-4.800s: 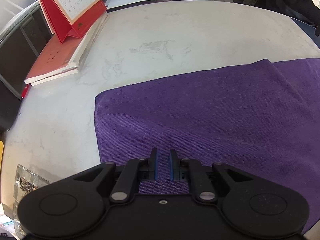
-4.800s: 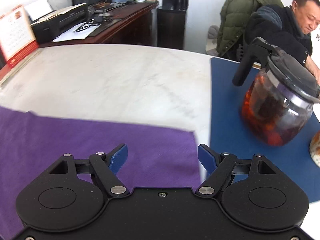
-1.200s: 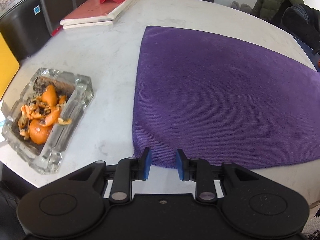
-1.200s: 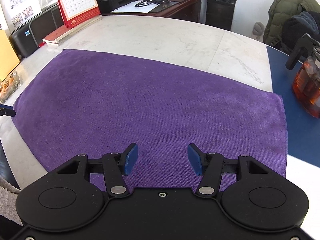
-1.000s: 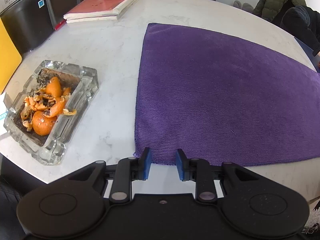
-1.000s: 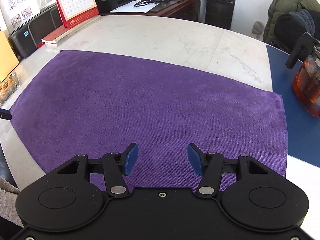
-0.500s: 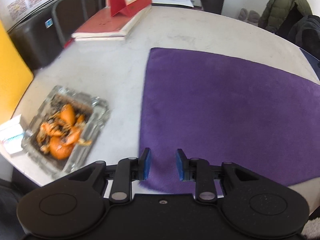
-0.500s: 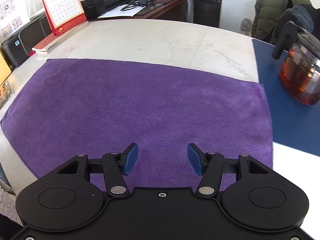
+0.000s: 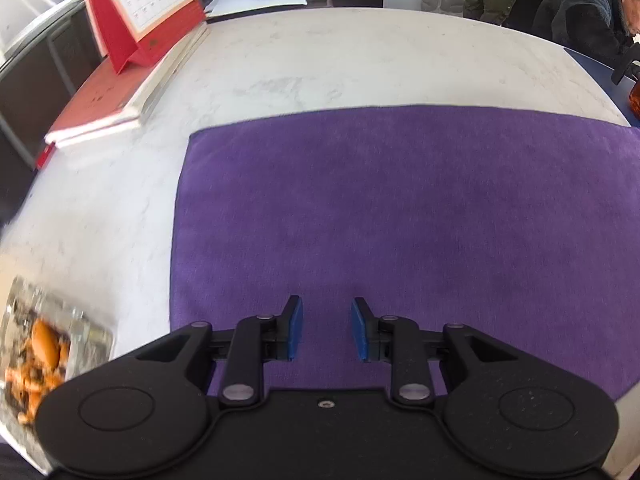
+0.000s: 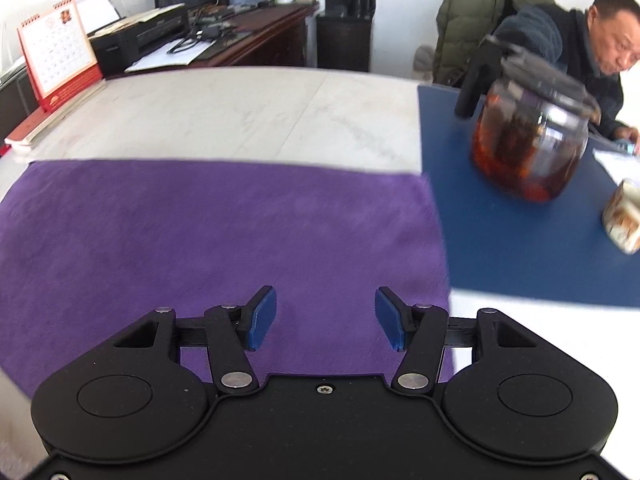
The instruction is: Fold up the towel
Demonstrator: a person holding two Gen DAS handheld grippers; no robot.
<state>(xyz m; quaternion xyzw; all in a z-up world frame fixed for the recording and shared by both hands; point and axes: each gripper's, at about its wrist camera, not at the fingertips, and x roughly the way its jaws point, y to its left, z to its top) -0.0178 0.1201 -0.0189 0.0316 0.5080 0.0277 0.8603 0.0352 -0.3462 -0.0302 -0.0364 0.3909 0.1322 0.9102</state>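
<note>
Far left in the left wrist view, a glass ashtray (image 9: 48, 344) full of orange peel sits blurred at the table edge, and above it a red desk calendar (image 9: 136, 12) stands on a red-covered book (image 9: 108, 100). On the pale marble table (image 9: 320, 68) the purple towel (image 9: 400, 208) lies spread flat, its left edge just beside the ashtray but apart from it. The left gripper (image 9: 326, 330) hangs over the towel's near left part, jaws apart with a modest gap — nothing between the blue pads, only cloth showing below. Over to the right wrist view: the right gripper (image 10: 325, 318) hovers above the towel's (image 10: 200, 240) near right part, jaws spread wide and empty. The towel's right edge runs just beside a blue mat (image 10: 500, 240), and whether they touch is lost in the blur. On that mat stands a glass teapot (image 10: 528, 140) of reddish tea with a black lid — a patterned cup (image 10: 624, 216) near it. A seated person (image 10: 592, 52) in a dark jacket is at far right.
</note>
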